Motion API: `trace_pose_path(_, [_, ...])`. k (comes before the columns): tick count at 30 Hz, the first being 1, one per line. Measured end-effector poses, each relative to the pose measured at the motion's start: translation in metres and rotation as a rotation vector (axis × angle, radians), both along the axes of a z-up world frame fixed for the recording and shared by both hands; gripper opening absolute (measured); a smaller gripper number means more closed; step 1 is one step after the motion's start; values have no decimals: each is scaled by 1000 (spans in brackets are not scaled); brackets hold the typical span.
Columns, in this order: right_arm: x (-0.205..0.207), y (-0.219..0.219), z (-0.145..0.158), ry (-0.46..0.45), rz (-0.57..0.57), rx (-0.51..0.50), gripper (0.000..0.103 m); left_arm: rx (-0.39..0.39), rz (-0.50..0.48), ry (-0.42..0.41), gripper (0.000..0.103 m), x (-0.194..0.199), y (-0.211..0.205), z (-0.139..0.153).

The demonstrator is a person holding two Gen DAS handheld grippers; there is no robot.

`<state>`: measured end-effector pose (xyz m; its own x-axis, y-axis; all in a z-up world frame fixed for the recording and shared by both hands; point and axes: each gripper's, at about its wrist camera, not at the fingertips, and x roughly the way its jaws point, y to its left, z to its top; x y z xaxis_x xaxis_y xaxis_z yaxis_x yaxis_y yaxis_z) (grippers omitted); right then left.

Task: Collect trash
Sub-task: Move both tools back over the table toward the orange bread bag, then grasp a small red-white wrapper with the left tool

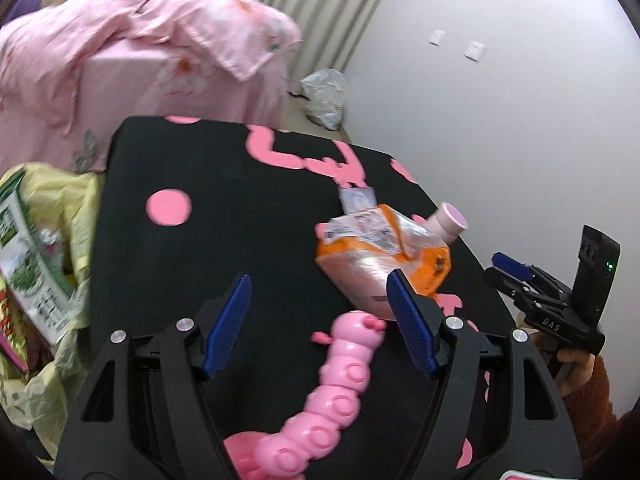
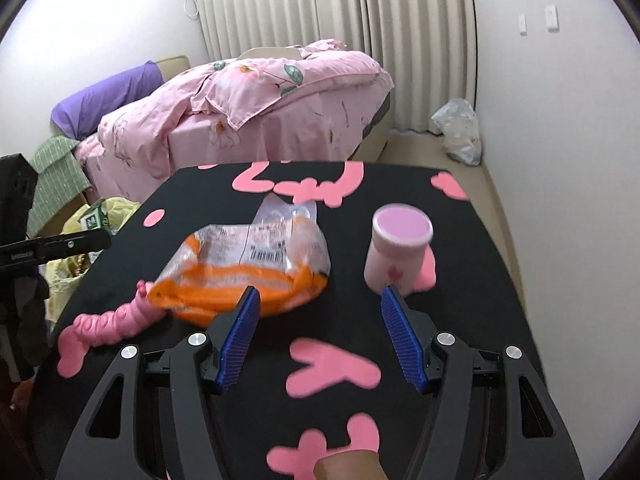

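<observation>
- Blue ribbed pads line the fingers of my left hand-held gripper (image 1: 318,322), which stands spread wide with nothing pinched; the head of a pink plastic caterpillar toy (image 1: 332,396) lies on the bench between and below the fingers.
- My right hand-held gripper (image 2: 318,330) is spread as well, its blue pads apart over bare black cloth, pinching nothing.
- Just beyond both sets of fingertips lies the trash: a crumpled clear-and-orange plastic wrapper with a printed barcode label (image 2: 256,268), flat on the bench near its middle and touching the caterpillar's head in the right wrist view.
- Beside the wrapper, to its right from my right wrist, stands a small pale pink cylindrical jar with a lilac lid (image 2: 400,248), upright and apart from the wrapper.
- All of this sits on the bench, covered in a black cloth with pink shapes (image 1: 224,264).
- At the bench's left edge a pale yellow plastic bag (image 1: 60,280) gapes open, holding a green-and-white printed carton (image 1: 28,256).
- Farther off is a bed with rumpled pink floral bedding (image 2: 272,104), pleated cream curtains (image 2: 340,8) and a crinkled whitish plastic bag on the floor by the wall (image 2: 458,130).
</observation>
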<state>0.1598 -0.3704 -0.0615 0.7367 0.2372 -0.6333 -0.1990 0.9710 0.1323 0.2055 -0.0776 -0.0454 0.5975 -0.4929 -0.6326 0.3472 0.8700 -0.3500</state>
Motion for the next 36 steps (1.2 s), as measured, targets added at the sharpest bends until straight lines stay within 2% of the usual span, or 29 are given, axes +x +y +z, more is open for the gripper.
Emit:
trace_pose_path(7, [-11, -17, -25, 42, -54, -24, 60, -4, -85, 35, 67, 25, -43, -4])
trace_pose_path(12, [-20, -35, -31, 32, -115, 3, 60, 80, -89, 25, 67, 66, -69, -3])
trace_pose_path(14, [-23, -42, -32, 34, -120, 36, 60, 109, -108, 91, 67, 85, -76, -12])
trace_pose_path(15, [-26, -45, -32, 33, -121, 46, 60, 119, -122, 175, 67, 98, -79, -23])
trace_pose_path(17, [-29, -47, -33, 32, -122, 46, 60, 127, -133, 270, 65, 106, -82, -36])
trace_pose_path(18, [-31, -47, -34, 29, -122, 39, 60, 133, -134, 290, 54, 105, -83, -41])
trace_pose_path(19, [-32, -48, -34, 28, -126, 33, 60, 133, -135, 291, 48, 101, -84, -43])
trace_pose_path(21, [-31, -51, -36, 28, -137, 25, 60, 110, -145, 275, 26, 93, -86, -39])
trace_pose_path(24, [-30, -55, -34, 21, -148, 36, 60, 100, -183, 247, 20, 76, -92, -29])
trace_pose_path(28, [-32, -59, -19, -29, -156, 32, 60, 187, -268, 212, 21, 47, -111, -24])
trace_pose_path(30, [-33, -59, -10, -54, -155, 29, 60, 195, -315, 217, 29, 38, -117, -28])
trace_pose_path(31, [-33, -59, -7, -60, -150, 26, 60, 189, -322, 215, 33, 36, -120, -28])
trace_pose_path(32, [-32, -58, -5, -63, -147, 14, 60, 174, -325, 212, 42, 37, -121, -28])
trace_pose_path(33, [-31, -57, -4, -63, -150, 5, 60, 131, -321, 198, 49, 39, -118, -24])
trace_pose_path(36, [-35, -55, -3, -65, -139, 37, 60, 54, -258, 132, 59, 51, -107, -9])
